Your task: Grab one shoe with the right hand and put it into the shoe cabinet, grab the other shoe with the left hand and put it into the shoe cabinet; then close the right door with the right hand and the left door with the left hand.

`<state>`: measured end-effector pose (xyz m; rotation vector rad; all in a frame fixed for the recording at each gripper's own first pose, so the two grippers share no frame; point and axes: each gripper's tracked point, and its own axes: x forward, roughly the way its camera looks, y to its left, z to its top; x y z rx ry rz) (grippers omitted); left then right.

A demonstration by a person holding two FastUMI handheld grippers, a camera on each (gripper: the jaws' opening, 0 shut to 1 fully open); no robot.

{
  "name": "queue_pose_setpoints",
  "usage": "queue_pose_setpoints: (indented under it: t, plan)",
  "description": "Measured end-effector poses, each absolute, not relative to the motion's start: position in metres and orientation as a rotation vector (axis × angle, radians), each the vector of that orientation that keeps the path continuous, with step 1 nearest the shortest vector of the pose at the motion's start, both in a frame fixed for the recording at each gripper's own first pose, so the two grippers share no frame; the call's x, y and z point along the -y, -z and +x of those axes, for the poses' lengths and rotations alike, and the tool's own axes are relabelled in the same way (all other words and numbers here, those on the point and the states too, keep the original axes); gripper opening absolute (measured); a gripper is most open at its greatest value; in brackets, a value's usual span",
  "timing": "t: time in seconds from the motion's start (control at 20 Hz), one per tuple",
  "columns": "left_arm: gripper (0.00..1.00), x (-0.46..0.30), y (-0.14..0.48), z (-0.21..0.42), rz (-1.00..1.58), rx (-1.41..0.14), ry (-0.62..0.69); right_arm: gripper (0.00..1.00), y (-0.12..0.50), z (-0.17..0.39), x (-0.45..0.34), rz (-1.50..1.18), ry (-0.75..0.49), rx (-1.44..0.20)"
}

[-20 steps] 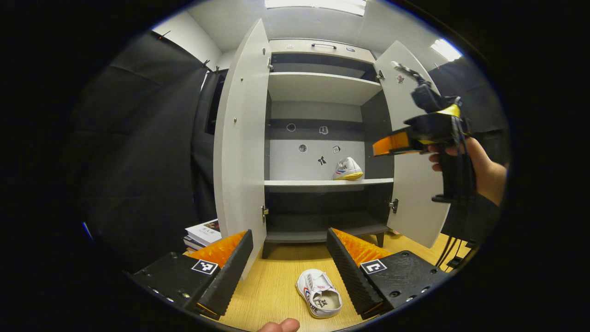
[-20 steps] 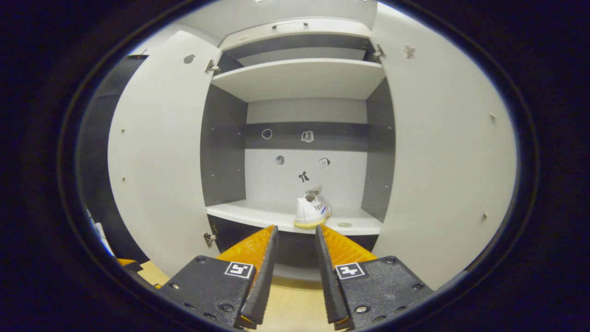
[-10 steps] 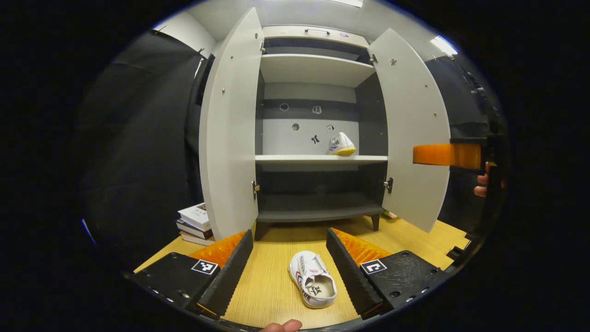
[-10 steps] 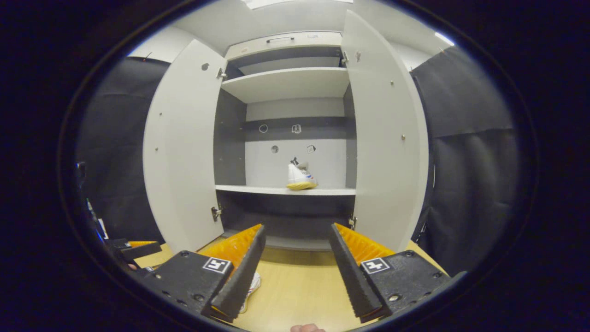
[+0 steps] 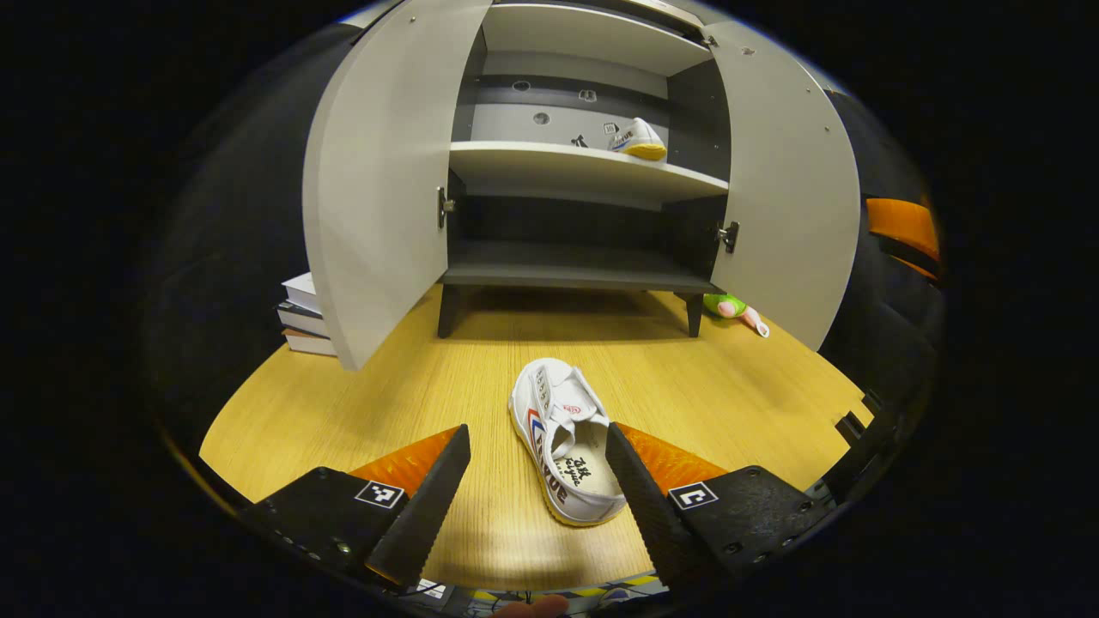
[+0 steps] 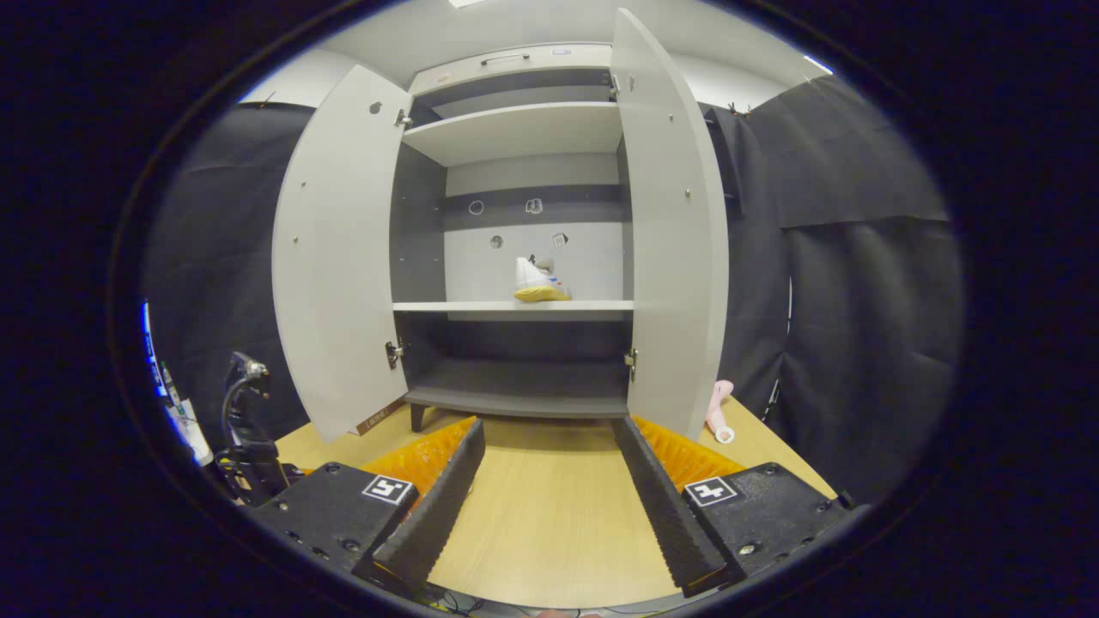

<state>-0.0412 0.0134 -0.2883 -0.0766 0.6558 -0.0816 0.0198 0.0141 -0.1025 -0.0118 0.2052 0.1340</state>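
One white shoe [image 5: 562, 451] lies on the wooden surface [image 5: 386, 403] in front of the cabinet, opening up. In the left gripper view, my left gripper [image 5: 535, 429] is open just above it, the right finger over the shoe's heel side and the left finger apart from it. The other white shoe [image 5: 640, 140] with a yellow sole stands on the cabinet's middle shelf [image 5: 549, 167], towards the right. My right gripper [image 6: 548, 425] is open and holds nothing, well back from the cabinet, facing that shoe [image 6: 538, 283]. Both doors stand open: left door [image 6: 335, 257], right door [image 6: 674, 240].
A stack of books [image 5: 300, 313] lies left of the cabinet behind the left door [image 5: 378, 180]. A green and pink toy [image 5: 734, 309] lies by the right front leg, near the right door [image 5: 786, 197]. The bottom shelf [image 5: 575, 275] is bare.
My left gripper has tipped down and moved in over the shoe on the wood. My right gripper has backed away from the cabinet and opened wider. The shelf shoe has not moved.
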Motion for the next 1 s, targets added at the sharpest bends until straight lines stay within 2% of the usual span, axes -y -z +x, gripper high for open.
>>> queue_pose_setpoints:
  t: [0.3,0.7,1.0]
  plan:
    - [0.96,-0.018,0.347,-0.025,-0.041,-0.779,0.055,0.99,0.107,0.017,-0.003,0.001,-0.119,-0.222]
    - [0.96,-0.027,0.374,0.011,-0.03,-0.792,0.012,0.99,0.108,0.024,0.001,-0.015,-0.105,-0.214]
    - [0.96,-0.02,0.385,0.035,-0.024,-0.768,0.018,0.99,0.08,0.031,0.0,-0.015,-0.096,-0.136]
